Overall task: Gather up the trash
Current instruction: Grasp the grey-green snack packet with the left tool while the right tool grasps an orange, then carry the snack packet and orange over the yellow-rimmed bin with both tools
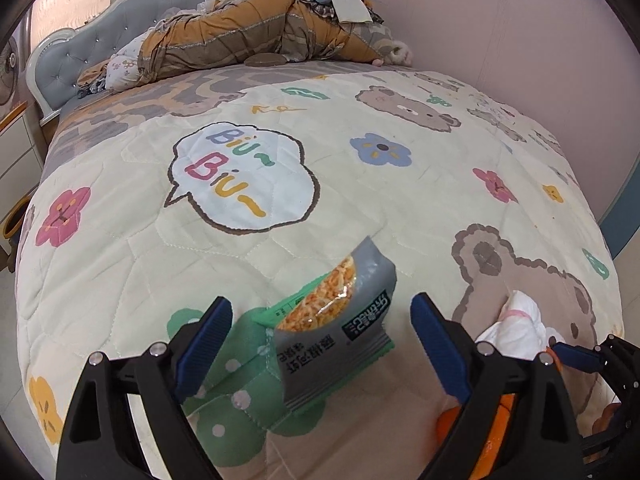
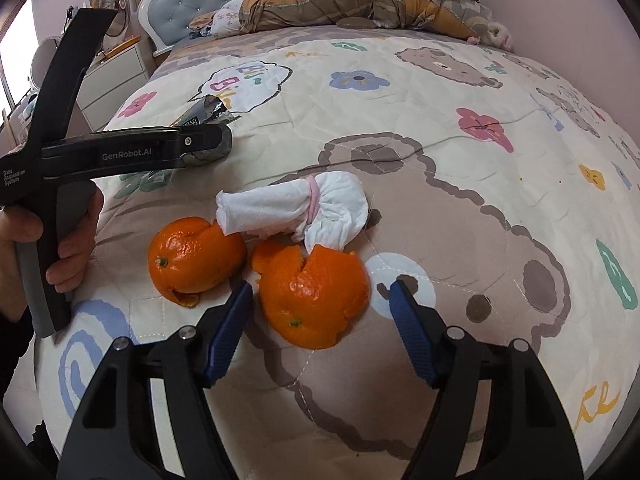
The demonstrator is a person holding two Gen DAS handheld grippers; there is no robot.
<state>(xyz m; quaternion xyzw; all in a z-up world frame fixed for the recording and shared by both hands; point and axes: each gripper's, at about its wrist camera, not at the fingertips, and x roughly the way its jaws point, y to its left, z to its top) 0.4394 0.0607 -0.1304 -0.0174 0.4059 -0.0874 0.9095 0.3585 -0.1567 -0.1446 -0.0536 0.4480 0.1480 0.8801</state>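
The bed (image 1: 280, 200) is the biggest thing here; its quilt with bears and flowers carries all the trash near the foot end, probably left there after a snack. A folded blanket (image 1: 256, 36) lies heaped at the headboard, well apart from the work.

The snack packet (image 1: 332, 320), grey and green, lies flat on the quilt. The left gripper (image 1: 320, 328) hovers above it with its jaws wide apart, one on each side of the packet and not pressing it, so nothing is held.

Just beside the packet lie the crumpled tissue (image 2: 296, 208) and two orange peels. The nearer orange peel (image 2: 316, 296) sits between the jaws of the right gripper (image 2: 320, 304), which stand well open and hold nothing. The other orange peel (image 2: 192, 260) touches the tissue. Both grippers seem lined up to grasp one piece each.
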